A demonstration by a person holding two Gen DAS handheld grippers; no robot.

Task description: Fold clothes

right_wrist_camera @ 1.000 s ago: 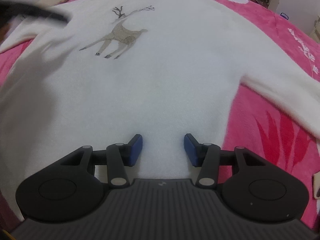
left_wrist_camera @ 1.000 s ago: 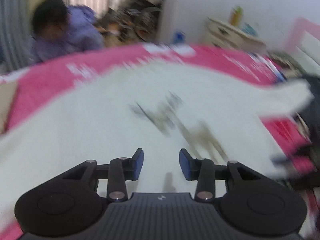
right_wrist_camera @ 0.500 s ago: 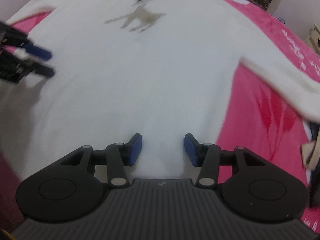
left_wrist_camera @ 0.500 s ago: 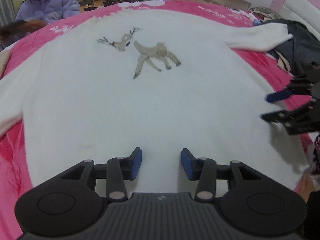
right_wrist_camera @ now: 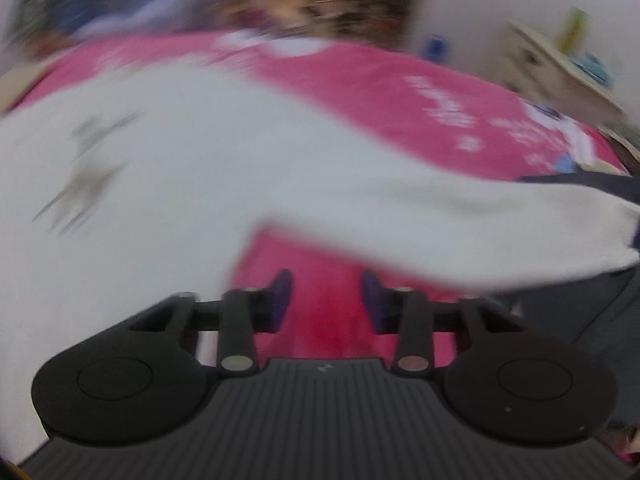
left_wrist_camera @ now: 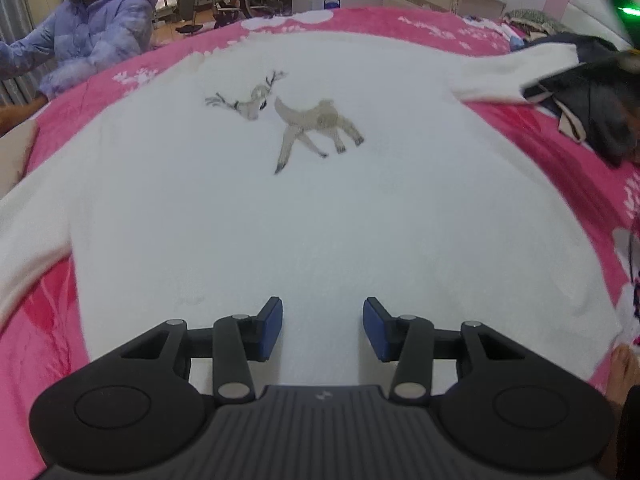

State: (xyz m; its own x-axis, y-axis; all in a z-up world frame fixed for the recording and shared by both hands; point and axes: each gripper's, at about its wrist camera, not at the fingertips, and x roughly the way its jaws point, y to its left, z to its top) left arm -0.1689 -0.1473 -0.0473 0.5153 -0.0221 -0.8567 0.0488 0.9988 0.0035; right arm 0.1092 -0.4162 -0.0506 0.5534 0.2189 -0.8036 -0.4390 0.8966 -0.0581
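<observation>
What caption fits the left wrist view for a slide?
Open left gripper poised over the hem of a white reindeer sweater spread flat on a pink blanket.

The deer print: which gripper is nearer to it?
Left. The left gripper hovers over the sweater below the deer print; the right gripper is off over the blanket.

We hold the left gripper (left_wrist_camera: 322,330) low over the hem of the white sweater (left_wrist_camera: 320,208), its blue pads (left_wrist_camera: 270,328) wide apart and empty. Our right gripper (right_wrist_camera: 326,300) is beside the sweater, under its sleeve, jaws also apart and gripping nothing; this view is blurred.
</observation>
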